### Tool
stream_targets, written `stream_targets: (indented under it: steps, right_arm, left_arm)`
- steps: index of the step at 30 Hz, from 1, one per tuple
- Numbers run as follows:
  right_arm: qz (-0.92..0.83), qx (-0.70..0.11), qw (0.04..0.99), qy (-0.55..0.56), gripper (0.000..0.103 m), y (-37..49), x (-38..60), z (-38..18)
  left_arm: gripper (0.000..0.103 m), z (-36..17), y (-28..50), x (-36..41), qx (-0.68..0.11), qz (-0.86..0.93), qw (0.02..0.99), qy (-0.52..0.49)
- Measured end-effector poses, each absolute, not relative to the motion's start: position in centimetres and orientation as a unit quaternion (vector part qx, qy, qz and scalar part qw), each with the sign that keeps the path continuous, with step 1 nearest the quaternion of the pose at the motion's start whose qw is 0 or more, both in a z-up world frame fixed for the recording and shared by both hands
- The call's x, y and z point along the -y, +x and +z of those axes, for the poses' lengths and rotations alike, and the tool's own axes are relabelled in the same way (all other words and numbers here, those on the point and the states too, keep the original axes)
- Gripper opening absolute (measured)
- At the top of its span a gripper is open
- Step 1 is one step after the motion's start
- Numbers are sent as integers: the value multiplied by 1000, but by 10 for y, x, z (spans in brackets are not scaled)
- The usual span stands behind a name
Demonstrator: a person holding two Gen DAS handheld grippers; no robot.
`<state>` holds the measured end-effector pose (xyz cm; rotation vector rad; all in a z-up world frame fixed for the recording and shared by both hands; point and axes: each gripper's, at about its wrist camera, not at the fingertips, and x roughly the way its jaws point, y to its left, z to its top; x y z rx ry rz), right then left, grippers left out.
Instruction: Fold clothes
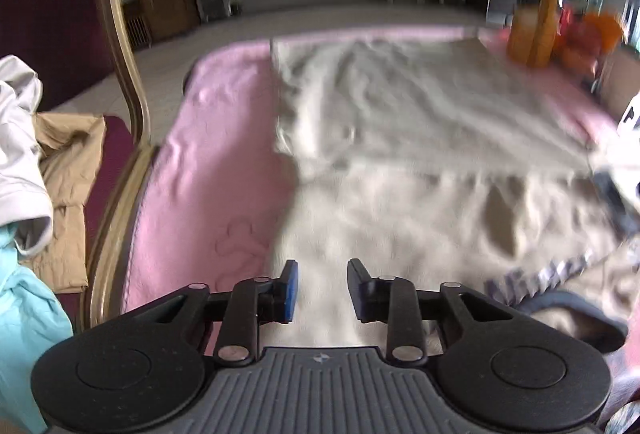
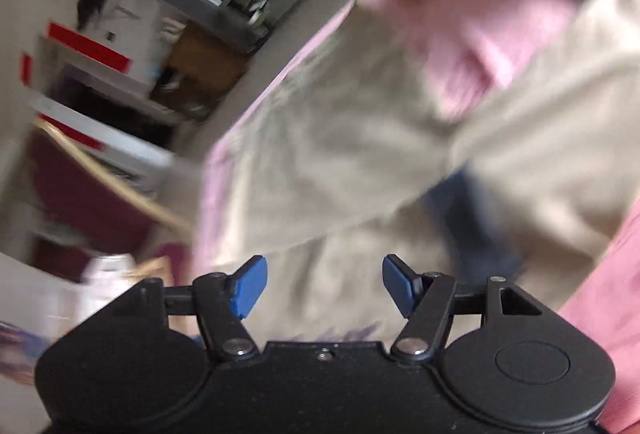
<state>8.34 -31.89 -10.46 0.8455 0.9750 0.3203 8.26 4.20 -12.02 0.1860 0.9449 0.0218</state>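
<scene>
A cream garment (image 1: 400,162) with purple lettering and a dark collar lies spread on a pink cloth-covered table (image 1: 208,162). My left gripper (image 1: 322,290) is open and empty, low over the garment's near edge. My right gripper (image 2: 324,284) is open and empty above the same cream garment (image 2: 340,138); this view is tilted and blurred. A dark blue part (image 2: 472,218) of the garment shows ahead of it.
A chair (image 1: 128,82) with a maroon seat stands at the left, piled with white, tan and light blue clothes (image 1: 24,170). An orange plush toy (image 1: 536,2) stands at the table's far right corner. Shelves and cabinets line the far wall.
</scene>
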Motion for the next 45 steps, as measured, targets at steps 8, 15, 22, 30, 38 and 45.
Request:
stream_targets:
  steps: [8,15,22,30,38,45]
  right_arm:
    - [111,-484,803,330,64,72,323,-84]
    - [94,-450,871,174,65,68,318,0]
    - [113,-413,898,100,71,101,290,13]
    - [108,-563,796,193,12,152,276,-128]
    - [97,-576,799,144,10,155,260,-133]
    - [103,-570,801,147,14,152,262,-133]
  left_arm:
    - [20,-140,78,-80,-505,157,836,148]
    - [23,-78,73,-80,-469,34,882,30]
    - [34,-77,116,-31,-455,-48,886,72]
    - [21,-125,183,-70,-490,-40,871,-22]
    - [22,-140,220,-84,-466,-22,884,-39]
    - [17,-114,195,-61,-399,96,908,87]
